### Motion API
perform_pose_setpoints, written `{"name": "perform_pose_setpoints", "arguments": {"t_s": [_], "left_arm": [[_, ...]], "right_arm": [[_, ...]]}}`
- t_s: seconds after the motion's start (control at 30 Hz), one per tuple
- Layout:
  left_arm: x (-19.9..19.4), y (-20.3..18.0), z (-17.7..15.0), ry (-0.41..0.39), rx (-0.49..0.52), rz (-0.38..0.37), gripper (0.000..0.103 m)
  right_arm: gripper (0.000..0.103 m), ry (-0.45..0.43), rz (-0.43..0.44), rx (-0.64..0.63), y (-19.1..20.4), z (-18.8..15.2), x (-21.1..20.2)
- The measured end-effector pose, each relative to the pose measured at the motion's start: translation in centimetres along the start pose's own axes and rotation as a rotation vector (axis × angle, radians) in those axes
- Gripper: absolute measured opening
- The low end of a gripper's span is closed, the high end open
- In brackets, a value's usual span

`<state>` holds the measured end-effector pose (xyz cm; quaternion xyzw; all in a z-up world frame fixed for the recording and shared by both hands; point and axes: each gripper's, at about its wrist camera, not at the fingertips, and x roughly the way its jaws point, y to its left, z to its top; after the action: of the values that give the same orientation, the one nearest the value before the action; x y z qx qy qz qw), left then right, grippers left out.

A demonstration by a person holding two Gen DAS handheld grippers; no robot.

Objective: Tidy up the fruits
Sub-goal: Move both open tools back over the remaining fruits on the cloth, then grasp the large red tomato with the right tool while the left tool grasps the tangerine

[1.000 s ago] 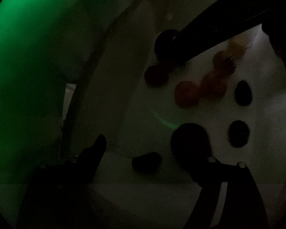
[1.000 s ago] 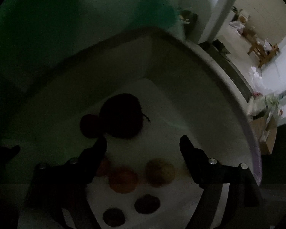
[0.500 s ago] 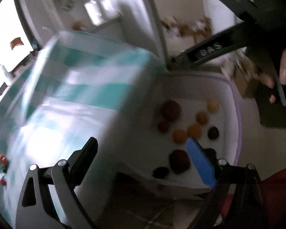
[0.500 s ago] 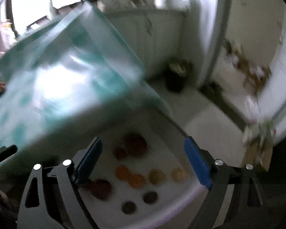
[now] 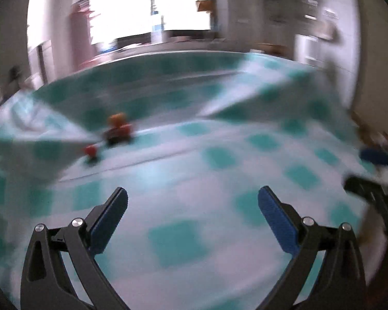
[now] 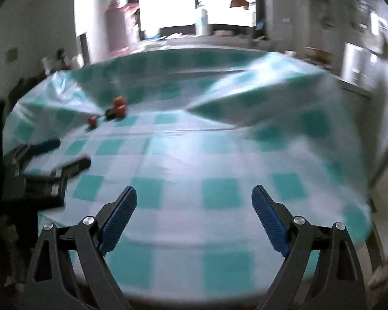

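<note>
Teal-checked cloth [image 6: 219, 155] is faced by the empty right gripper [image 6: 194, 214], spread wide, and the emptily opening left gripper [image 5: 192, 214], evidently readied for the fruits [image 6: 116, 109] clustered far-left.

Fruits: small cluster [image 5: 119, 129] on teal-and-white checked tablecloth [image 5: 219, 180], far left part of table, beside a raised fold in the cloth. Orange fruit [image 6: 119, 101] at the back; red one [image 6: 121, 109] touching it in front; dark piece alongside. Single small red fruit [image 6: 92, 121] just left of cluster, apart. Blurred; types unclear.
</note>
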<state>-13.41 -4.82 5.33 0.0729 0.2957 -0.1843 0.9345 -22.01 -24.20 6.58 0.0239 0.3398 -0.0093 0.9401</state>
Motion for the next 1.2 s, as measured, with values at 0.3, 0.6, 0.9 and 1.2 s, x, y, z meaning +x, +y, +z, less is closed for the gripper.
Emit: {"name": "perform_pose_setpoints", "arguments": {"t_s": [0.3,0.6,0.9,1.2], "left_arm": [[4.9,16.6,0.6,0.035,-0.359,0.116,0.101],[4.5,20.9,-1.1,-0.018,-0.571,0.002,0.101],[5.1,20.7,-0.8,-0.02,-0.553,-0.005,0.101],[5.5,20.3,-0.8,-0.018,-0.552,-0.014,0.101]], "right_arm": [[0.088,0.129,0.141,-0.015,7.1,5.0,12.8],[0.08,0.176,0.139,-0.117,13.0,11.5,22.7],[0.063,0.236,0.164,-0.192,18.2,15.5,30.2],[0.039,0.22,0.168,-0.225,19.4,16.7,31.5]]}}
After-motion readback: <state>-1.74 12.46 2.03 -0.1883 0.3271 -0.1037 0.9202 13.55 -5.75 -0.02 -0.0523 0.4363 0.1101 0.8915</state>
